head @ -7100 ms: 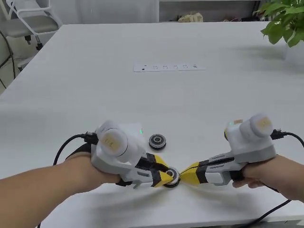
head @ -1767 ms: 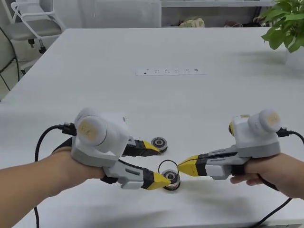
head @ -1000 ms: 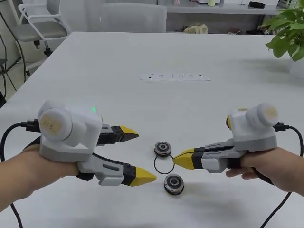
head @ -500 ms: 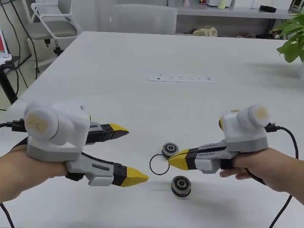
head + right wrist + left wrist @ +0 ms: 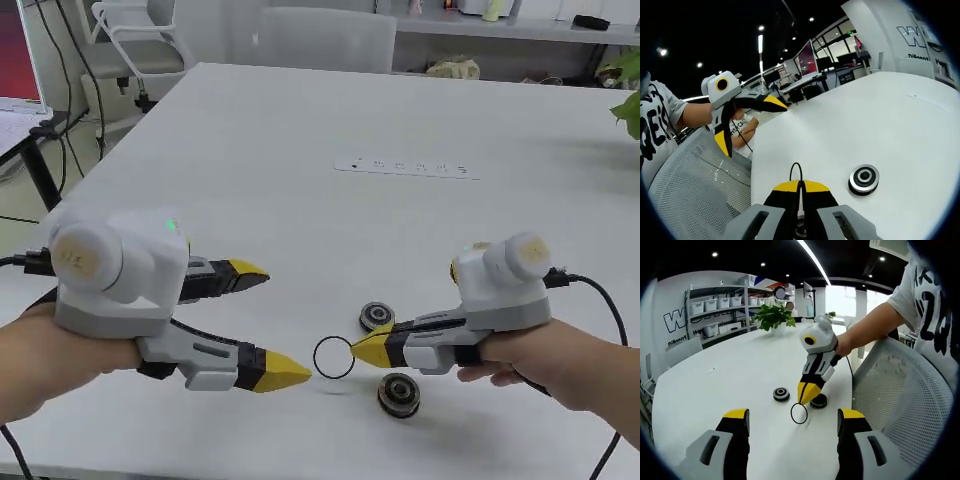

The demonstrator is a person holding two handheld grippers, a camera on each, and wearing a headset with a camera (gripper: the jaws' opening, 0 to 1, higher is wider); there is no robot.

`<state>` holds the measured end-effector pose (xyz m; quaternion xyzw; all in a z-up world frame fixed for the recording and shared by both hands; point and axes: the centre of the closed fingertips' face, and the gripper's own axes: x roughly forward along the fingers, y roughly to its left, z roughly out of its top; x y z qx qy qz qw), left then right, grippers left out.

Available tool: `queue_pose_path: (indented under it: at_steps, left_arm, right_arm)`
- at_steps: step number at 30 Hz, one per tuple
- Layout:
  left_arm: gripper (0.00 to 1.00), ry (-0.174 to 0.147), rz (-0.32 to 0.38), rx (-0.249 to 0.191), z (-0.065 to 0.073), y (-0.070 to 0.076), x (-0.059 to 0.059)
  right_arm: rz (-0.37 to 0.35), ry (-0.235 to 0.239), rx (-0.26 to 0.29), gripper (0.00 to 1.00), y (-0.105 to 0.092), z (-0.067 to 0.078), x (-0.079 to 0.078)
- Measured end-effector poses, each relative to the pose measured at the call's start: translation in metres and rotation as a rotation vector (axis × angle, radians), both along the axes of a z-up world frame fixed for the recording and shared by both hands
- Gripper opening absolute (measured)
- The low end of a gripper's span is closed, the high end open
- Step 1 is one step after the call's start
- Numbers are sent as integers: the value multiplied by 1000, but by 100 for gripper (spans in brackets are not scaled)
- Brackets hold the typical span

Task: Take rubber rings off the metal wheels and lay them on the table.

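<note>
Two hand-held grippers over the white counter (image 5: 300, 130), one in each of the person's hands.

Right hand-held gripper (image 5: 357, 352): jaws clenched together on the thin black rubber ring (image 5: 315, 358), pinched at its edge. The ring hangs off the yellow tips on the side toward the left hand-held gripper (image 5: 287, 323). Cannot tell whether the ring's lower edge touches the counter.

Left hand-held gripper: released, jaws spread wide, held clear of the counter. Its tips point toward the ring, near it but apart.

Near wheel (image 5: 399, 394): lies flat on the counter, just beside the right hand-held gripper on the person's side.

Far wheel (image 5: 377, 317): lies flat just beyond the same jaws. In the right gripper view it shows a dark outer band round a bright metal hub. The two wheels are apart, and in the head view the clenched jaws lie between them.

Power strip (image 5: 405, 167): flat at mid-counter, well apart from the wheels. Green plant (image 5: 630, 100) at the far right edge.
</note>
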<state>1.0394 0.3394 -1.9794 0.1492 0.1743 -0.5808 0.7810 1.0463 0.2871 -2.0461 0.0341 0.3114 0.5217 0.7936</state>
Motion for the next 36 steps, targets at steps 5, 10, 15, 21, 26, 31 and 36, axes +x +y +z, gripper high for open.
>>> queue_pose_path:
  at_steps: [5,10,15,21,26,31,36]
  left_arm:
    - [69,2,3,3,0,2,1]
    - [69,6,9,7,-2,4,1]
    - [69,11,9,12,-4,4,1]
    - [69,16,8,8,-4,2,1]
    - [69,17,0,8,-4,-2,0]
    - [69,20,-7,6,-3,-5,-1]
    - [69,34,-12,5,-5,-8,-3]
  right_arm:
    - [5,0,-17,0,2,-5,0]
    - [-7,-11,-37,0,0,-9,3]
    - [-12,-22,-52,0,-1,-12,4]
    - [-21,-38,-56,6,-6,-10,5]
    - [-23,-46,-62,8,-11,-7,4]
    - [-30,-56,-54,10,-16,-1,2]
    - [-30,-62,-50,11,-22,4,-2]
